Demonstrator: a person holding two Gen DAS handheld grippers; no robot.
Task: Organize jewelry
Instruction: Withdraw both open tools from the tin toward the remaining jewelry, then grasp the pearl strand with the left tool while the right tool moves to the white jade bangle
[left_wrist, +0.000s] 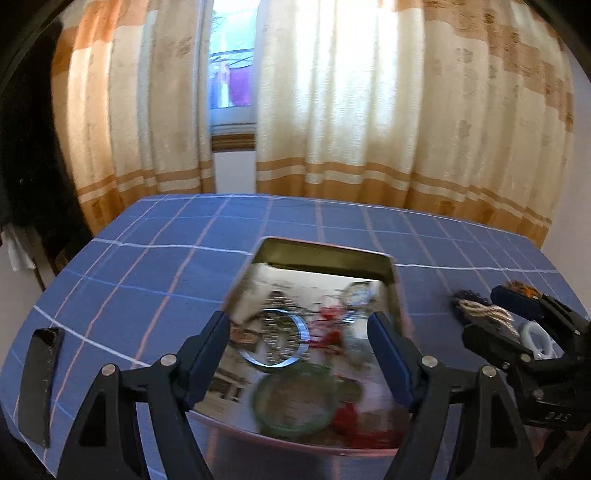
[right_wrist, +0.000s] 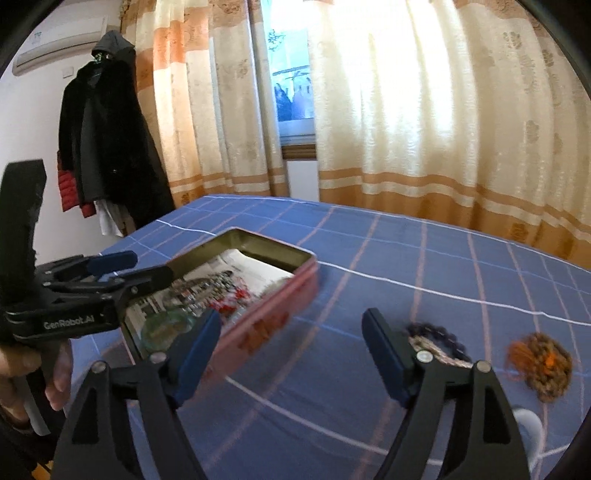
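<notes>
An open pink tin (right_wrist: 266, 325) lined with printed paper lies on the blue checked tablecloth. Inside it are a silver bangle (left_wrist: 280, 339), a green bangle (left_wrist: 295, 398) and red pieces (left_wrist: 332, 332), all blurred. My left gripper (left_wrist: 299, 350) hovers open over the tin's near end, nothing between its pads; it also shows as the left gripper (right_wrist: 133, 267) with a hand (right_wrist: 55, 369) on its grip. My right gripper (right_wrist: 291, 354) stands open and empty over the cloth just right of the tin. A dark bead bracelet (right_wrist: 439, 336), a brown-orange bead coil (right_wrist: 543, 365) and a white ring (right_wrist: 532, 421) lie to its right.
A flat black object (left_wrist: 38, 384) lies near the table's left edge. Dark coats (right_wrist: 107, 140) hang on the wall at the left. Cream and orange curtains (left_wrist: 351, 110) hang behind the table's far edge. Bare cloth stretches beyond the tin.
</notes>
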